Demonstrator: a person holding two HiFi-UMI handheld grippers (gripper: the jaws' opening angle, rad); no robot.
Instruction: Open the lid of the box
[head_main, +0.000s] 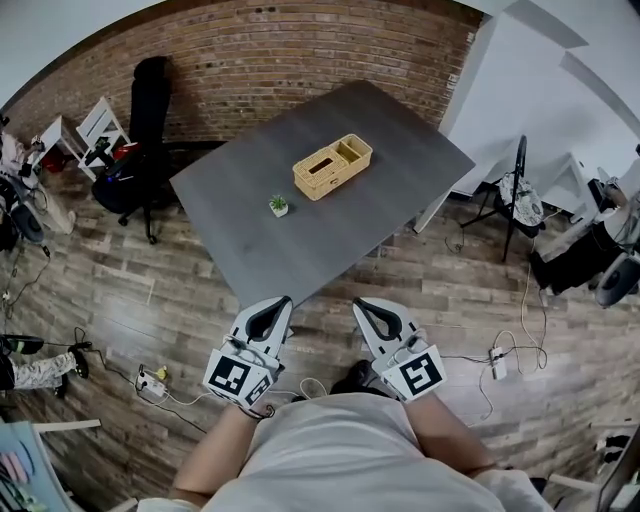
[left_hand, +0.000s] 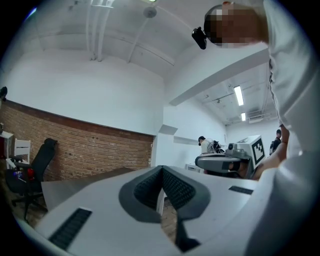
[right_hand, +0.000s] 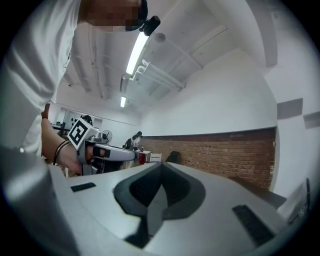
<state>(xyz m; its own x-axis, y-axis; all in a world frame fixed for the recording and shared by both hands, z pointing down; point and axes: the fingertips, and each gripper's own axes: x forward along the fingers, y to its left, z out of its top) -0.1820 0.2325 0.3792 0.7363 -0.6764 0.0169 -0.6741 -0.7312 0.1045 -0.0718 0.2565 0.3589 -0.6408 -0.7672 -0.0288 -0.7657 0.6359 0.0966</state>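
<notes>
A black office chair (head_main: 148, 110) stands off the 9 o'clock side of the dark grey bench (head_main: 410, 150). The left claw (head_main: 284, 302) is clenched and empty, just short of the bench's 6 o'clock corner. A small green potted plant (head_main: 279, 205) stands apart, at 7 o'clock from the yellow woven box with slotted lid (head_main: 332, 166). The box lies mid-bench, its long axis running 8 to 2 o'clock. The right claw (head_main: 358, 302) is likewise clenched on nothing.

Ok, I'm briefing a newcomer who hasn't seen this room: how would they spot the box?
Find the dark grey table in front of the brick wall. The box sits near its middle: tan, woven-looking, oblong, far larger than the tiny potted plant nearby.
</notes>
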